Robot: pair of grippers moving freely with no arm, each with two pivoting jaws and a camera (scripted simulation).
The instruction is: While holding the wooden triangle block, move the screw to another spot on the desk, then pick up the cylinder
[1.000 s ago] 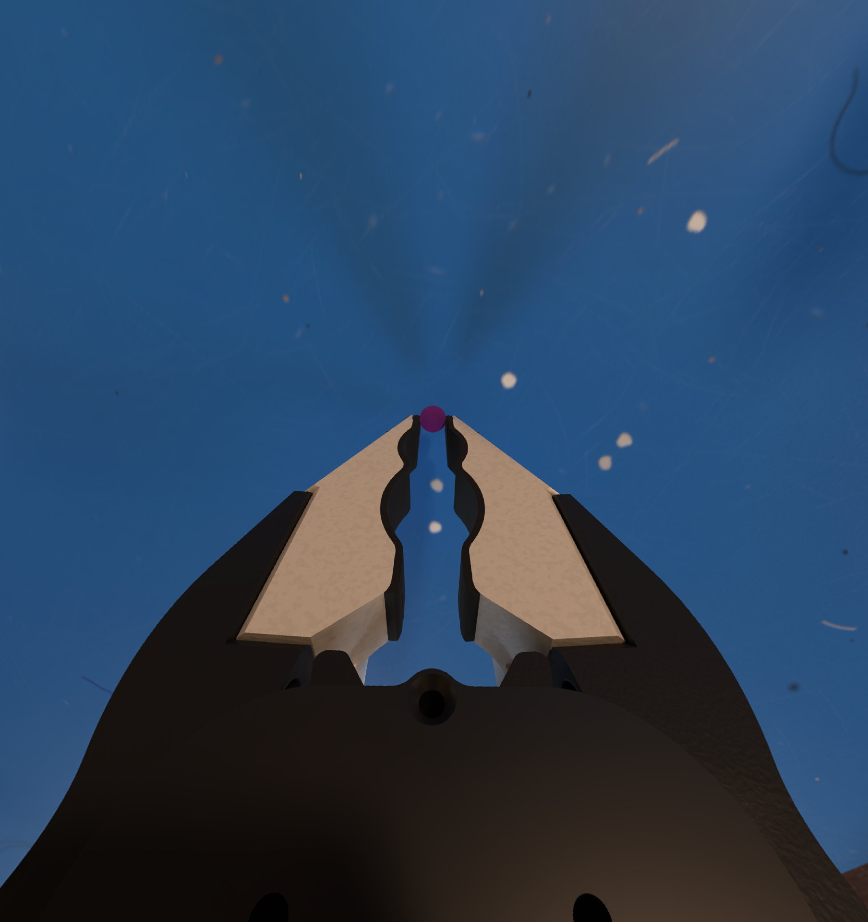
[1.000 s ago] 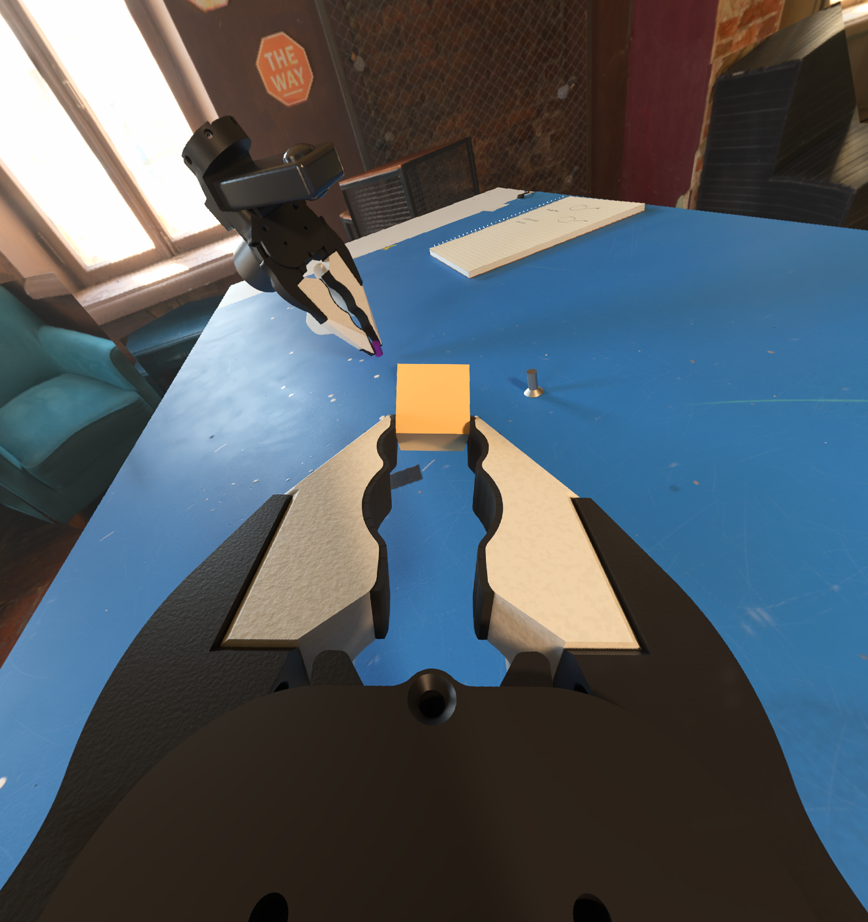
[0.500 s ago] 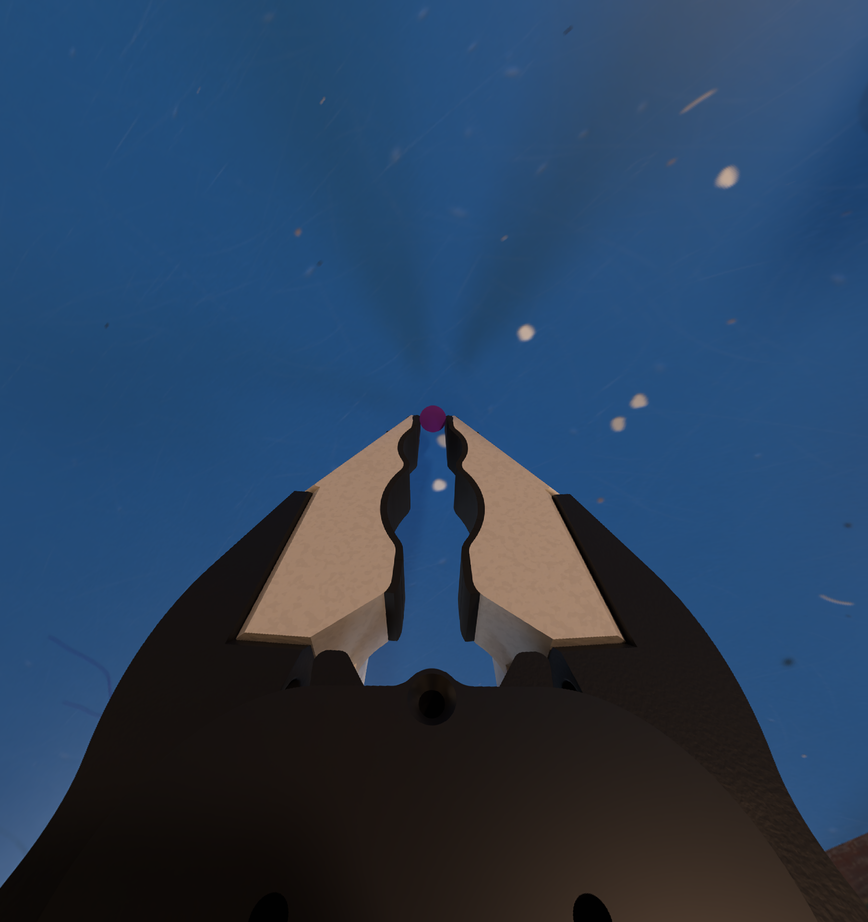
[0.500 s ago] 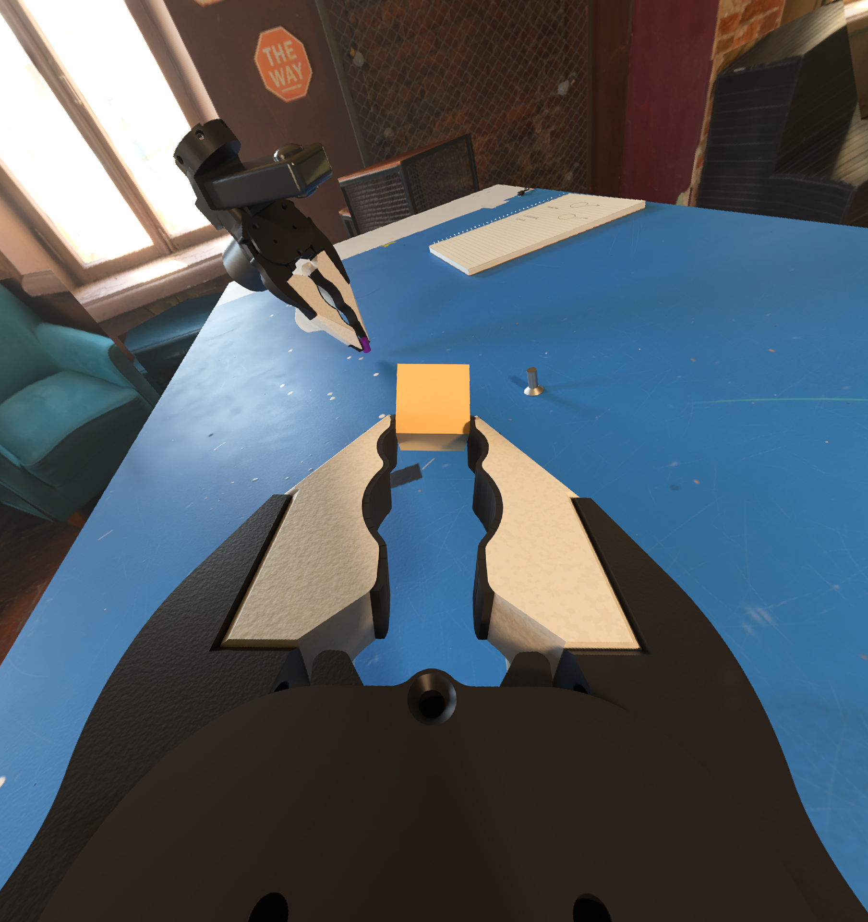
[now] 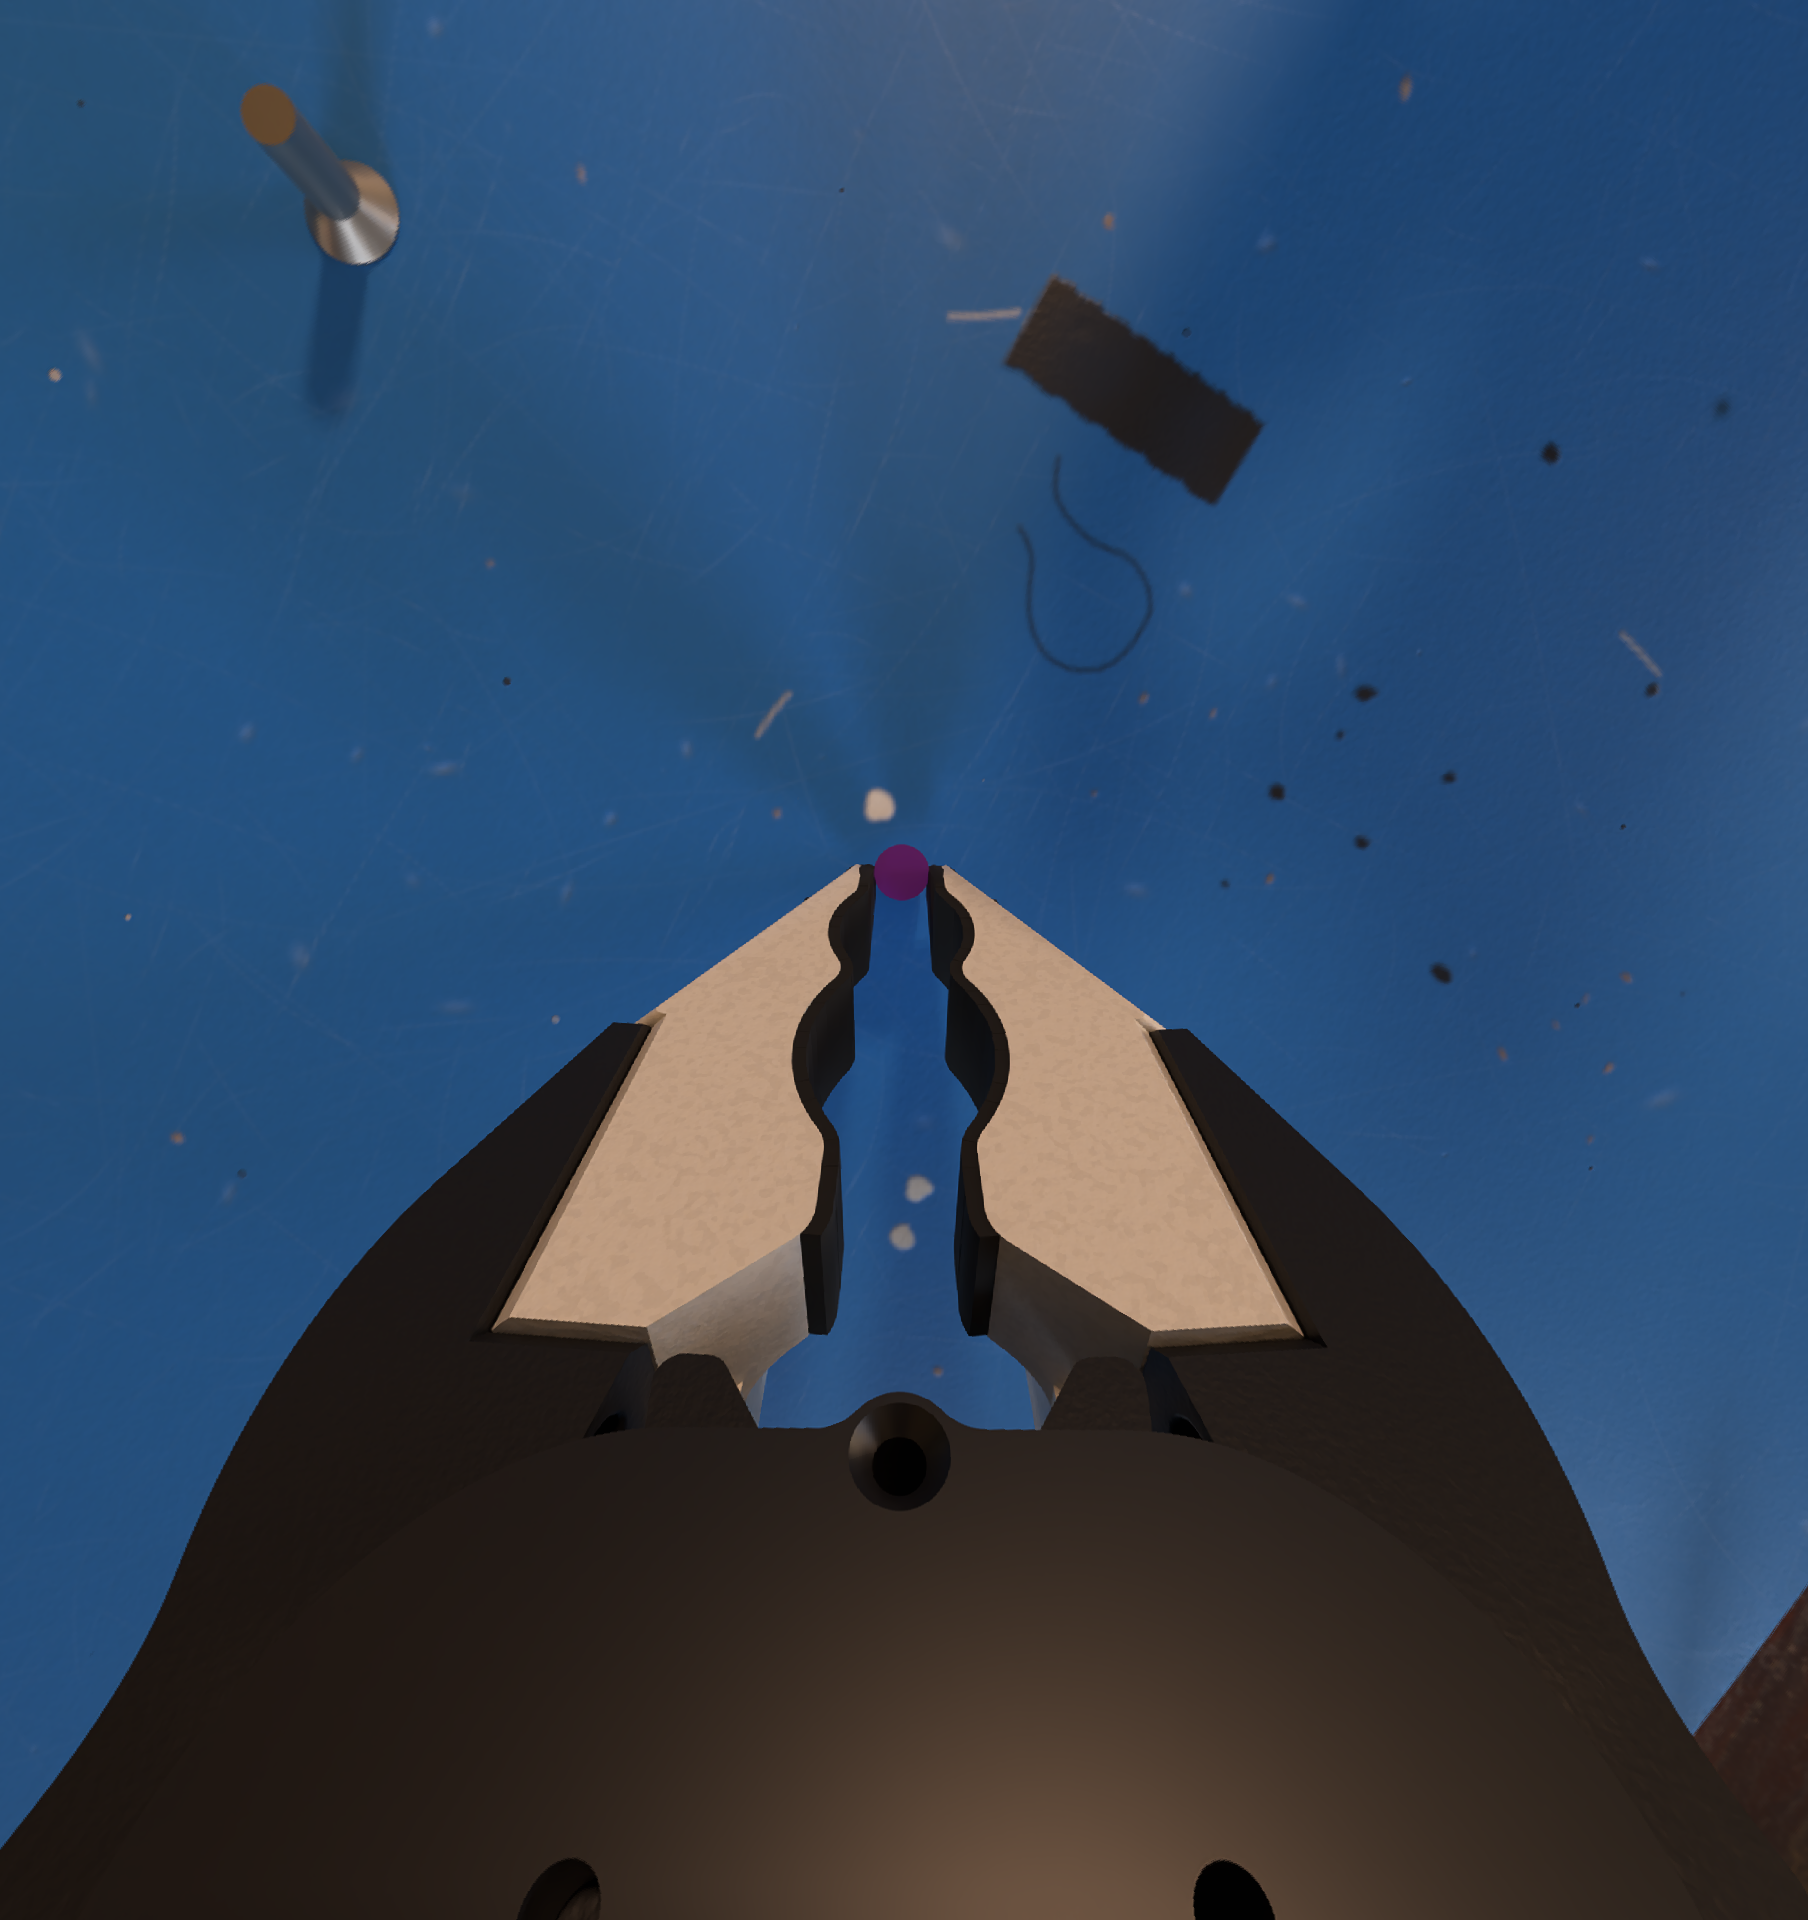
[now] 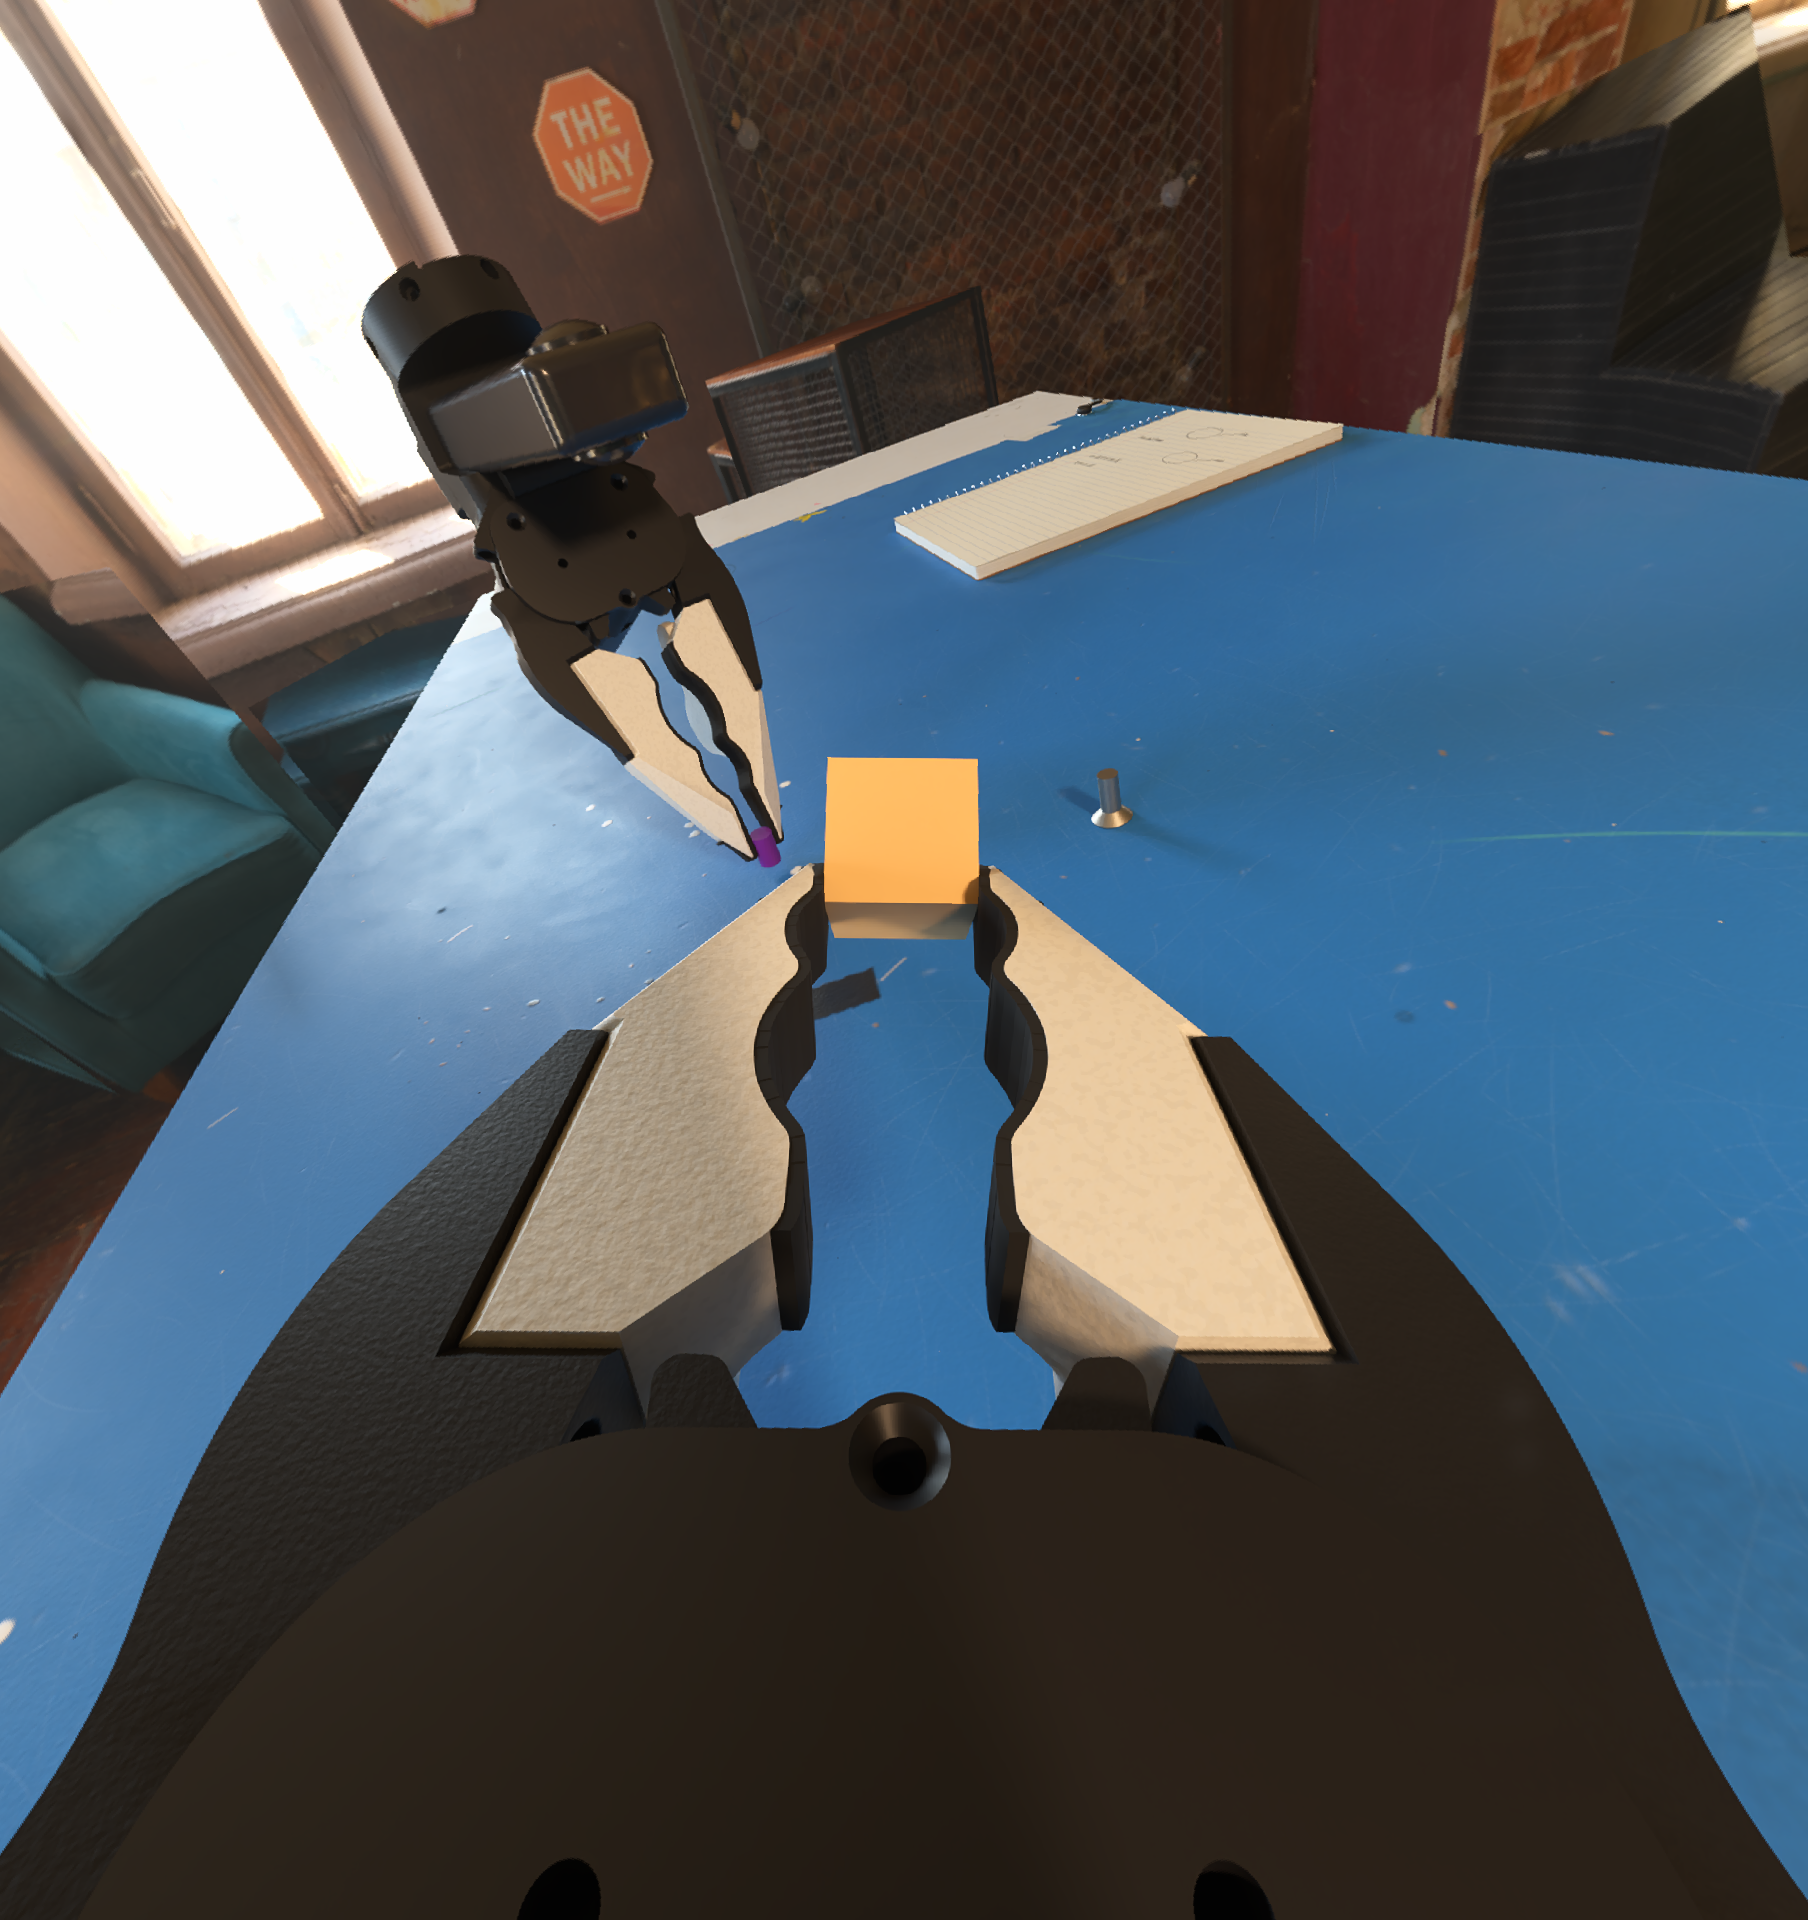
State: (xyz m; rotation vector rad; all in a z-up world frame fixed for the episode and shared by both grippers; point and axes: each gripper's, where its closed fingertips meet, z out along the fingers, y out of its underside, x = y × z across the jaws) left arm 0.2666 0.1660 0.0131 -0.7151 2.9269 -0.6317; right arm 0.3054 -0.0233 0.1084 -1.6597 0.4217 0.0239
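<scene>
My right gripper point(image 6: 901, 883) is shut on the orange wooden triangle block point(image 6: 901, 831) and holds it above the blue desk point(image 6: 1399, 987). My left gripper point(image 5: 900, 878) is shut on a small purple cylinder point(image 5: 900, 871) at its fingertips and points down at the desk. In the right wrist view the left gripper point(image 6: 760, 844) hangs just left of the block, with the cylinder point(image 6: 767, 847) close over the desk. The metal screw point(image 6: 1110, 800) stands head down on the desk to the right of the block. It also shows in the left wrist view point(image 5: 323, 179) at the upper left.
A white lined notepad point(image 6: 1118, 494) lies at the desk's far side. A dark rectangular patch point(image 5: 1134, 390) and a thin dark loop point(image 5: 1087, 592) mark the desk ahead of the left gripper. A teal armchair point(image 6: 100, 831) stands beyond the desk's left edge point(image 6: 256, 1039).
The left gripper, still holding the purple cylinder, has moved right and nearer to the right gripper and the block. The screw and dark patch have come into its view. The right gripper has not moved.
</scene>
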